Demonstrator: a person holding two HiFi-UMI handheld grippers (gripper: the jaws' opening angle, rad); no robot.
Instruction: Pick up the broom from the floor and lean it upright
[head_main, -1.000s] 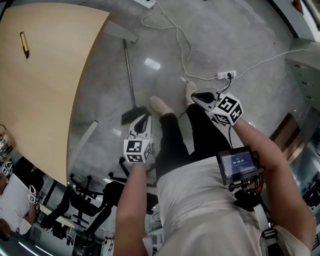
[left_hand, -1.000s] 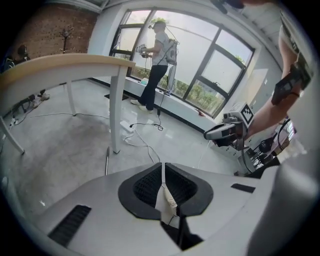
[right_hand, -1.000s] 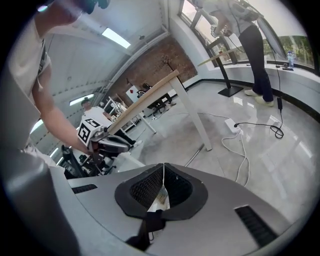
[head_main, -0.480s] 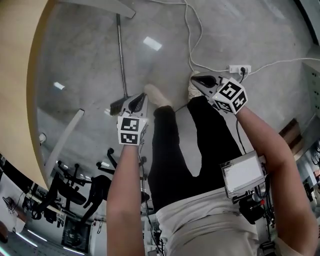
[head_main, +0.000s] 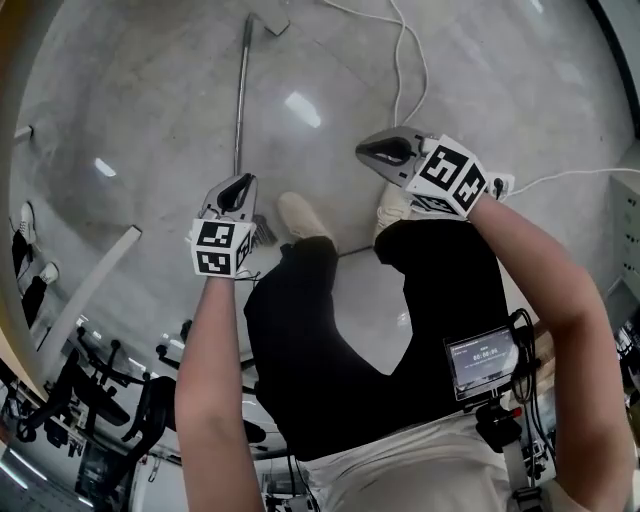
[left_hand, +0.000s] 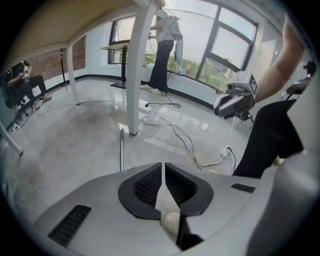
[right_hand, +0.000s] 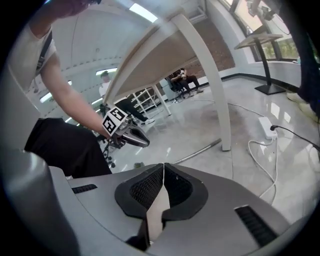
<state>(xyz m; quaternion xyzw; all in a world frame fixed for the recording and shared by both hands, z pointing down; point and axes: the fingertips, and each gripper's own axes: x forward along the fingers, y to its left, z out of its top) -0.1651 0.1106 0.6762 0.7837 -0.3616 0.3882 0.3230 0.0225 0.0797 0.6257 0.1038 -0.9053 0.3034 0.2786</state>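
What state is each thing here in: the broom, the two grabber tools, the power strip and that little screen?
broom: lying flat on the floor, not held.
left gripper: jaws shut, nothing between them.
right gripper: jaws shut, nothing between them.
power strip: on the floor, a black plug in it.
small screen: lit.

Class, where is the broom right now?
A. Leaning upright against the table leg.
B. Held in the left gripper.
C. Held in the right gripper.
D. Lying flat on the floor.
D: the broom lies on the floor; the left gripper and right gripper are shut, empty.
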